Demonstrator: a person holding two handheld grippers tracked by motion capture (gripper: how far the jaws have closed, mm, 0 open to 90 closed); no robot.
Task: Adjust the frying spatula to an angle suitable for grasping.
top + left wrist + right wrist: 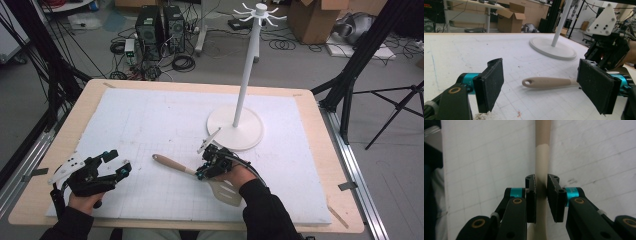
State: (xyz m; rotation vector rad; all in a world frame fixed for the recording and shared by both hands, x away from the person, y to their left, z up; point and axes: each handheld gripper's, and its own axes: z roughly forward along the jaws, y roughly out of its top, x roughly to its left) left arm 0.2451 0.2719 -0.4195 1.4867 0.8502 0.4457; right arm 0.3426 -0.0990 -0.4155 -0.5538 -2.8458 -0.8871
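Spatula [192, 171] is seen lying flat on the white foam mat [150, 115], near the mat's front edge, roughly mid-width. Its beige handle is pointed toward the left edge, and the slotted blade is laid toward the front edge, partly hidden under the right hand [235, 176].

Right gripper [202, 172] is clamped on the spatula neck: in the right gripper view the pads [531, 195] are seen pressed against both sides of the beige shaft [541, 170], jaws narrow, with the shaft run straight up between them.

Left gripper [116, 162] is held near the front-left corner of the mat, well apart from the spatula. Jaws are spread wide, nothing between them; in the left gripper view the handle end with its hanging hole [546, 82] is framed between the two open pads [491, 82], farther off, untouched.

White utensil stand [239, 117] is placed upright on the mat, right of centre toward the far edge, its round base just beyond the right gripper. Hooks at the top are bare.

Mat is carried on a wooden table [320, 130].
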